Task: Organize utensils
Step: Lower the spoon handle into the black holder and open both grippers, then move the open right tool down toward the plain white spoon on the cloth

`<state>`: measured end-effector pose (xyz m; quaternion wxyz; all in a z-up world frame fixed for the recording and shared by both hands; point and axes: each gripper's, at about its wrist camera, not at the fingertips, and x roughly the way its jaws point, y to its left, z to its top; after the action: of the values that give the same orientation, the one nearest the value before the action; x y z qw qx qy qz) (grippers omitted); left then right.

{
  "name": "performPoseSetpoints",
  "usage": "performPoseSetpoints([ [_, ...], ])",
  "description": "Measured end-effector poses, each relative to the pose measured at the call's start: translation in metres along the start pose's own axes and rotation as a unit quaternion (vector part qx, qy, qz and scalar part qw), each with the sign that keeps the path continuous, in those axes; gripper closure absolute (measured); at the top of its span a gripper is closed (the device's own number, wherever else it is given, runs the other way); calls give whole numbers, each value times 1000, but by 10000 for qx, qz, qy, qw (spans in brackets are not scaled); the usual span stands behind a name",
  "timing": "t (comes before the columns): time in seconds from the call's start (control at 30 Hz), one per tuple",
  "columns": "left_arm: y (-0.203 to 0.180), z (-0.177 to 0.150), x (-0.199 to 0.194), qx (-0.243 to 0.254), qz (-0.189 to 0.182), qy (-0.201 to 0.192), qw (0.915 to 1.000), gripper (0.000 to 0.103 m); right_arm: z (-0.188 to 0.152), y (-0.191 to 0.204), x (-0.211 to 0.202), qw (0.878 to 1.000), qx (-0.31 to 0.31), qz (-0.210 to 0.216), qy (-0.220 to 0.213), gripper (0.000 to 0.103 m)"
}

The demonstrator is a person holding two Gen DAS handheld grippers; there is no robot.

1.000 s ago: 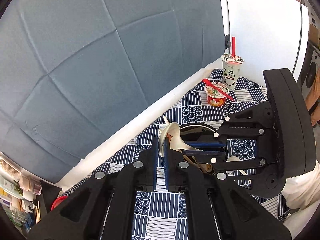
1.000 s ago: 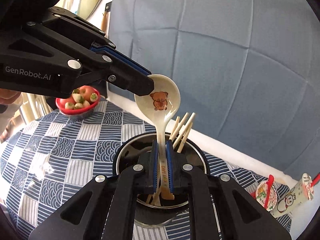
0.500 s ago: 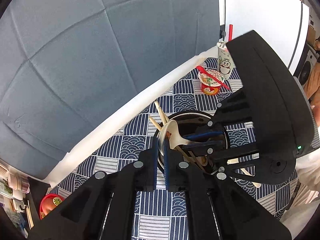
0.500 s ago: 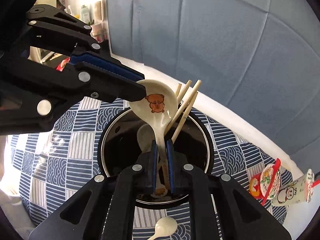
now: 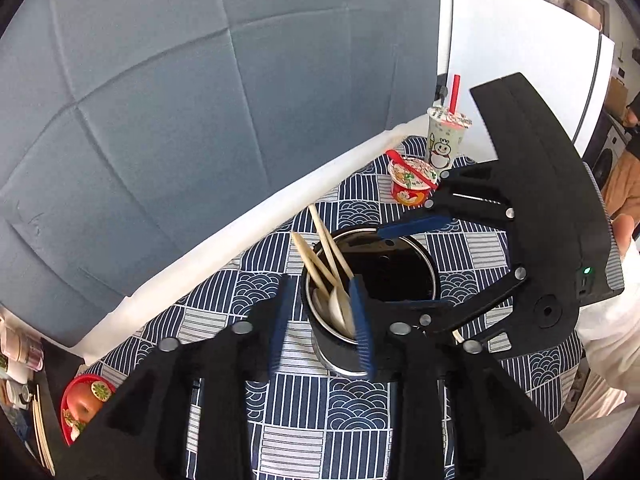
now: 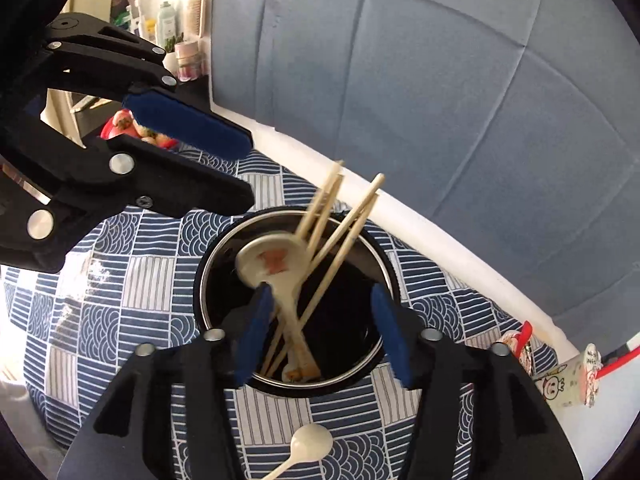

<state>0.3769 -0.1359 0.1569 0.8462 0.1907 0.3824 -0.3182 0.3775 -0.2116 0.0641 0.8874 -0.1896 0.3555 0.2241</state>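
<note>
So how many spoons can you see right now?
2: a bear-print spoon in the pot beside the chopsticks, and a plain one on the tablecloth in front. Others may be hidden inside.

Both grippers (image 5: 320, 320) (image 6: 324, 332) freshly parted

A grey-blue padded wall panel (image 5: 168, 120) with stitched seams fills the upper left of both views. A white panel (image 5: 516, 68) stands upper right in the left view. Daylight brightens a cluttered shelf (image 6: 176, 40), upper left in the right view.
</note>
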Motion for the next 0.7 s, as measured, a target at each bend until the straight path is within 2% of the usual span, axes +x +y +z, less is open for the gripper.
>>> performPoseSetpoints([
  [0.03,2,-2,-4,-75,-23,-66,9999,56,0,0,-4,10000,-3,-75,-49,41],
  [0.07,4,-5,-10,-163,-32,-126,9998,53,-1,2,-8,9997,-38,-205,-121,29],
  [0.13,7,-10,-19,-291,20,-275,9992,27,-3,4,-17,9985,-136,-447,-302,14],
  [0.23,10,-21,-32,-461,223,-478,9975,9,-4,8,-21,9979,-181,-523,-336,15],
  [0.5,19,-63,-51,-850,602,-694,9921,6,-13,11,-30,9979,-79,-532,-366,15],
  [0.7,26,-91,-55,-1091,572,-594,9906,6,-27,14,-40,9979,89,-530,-355,15],
])
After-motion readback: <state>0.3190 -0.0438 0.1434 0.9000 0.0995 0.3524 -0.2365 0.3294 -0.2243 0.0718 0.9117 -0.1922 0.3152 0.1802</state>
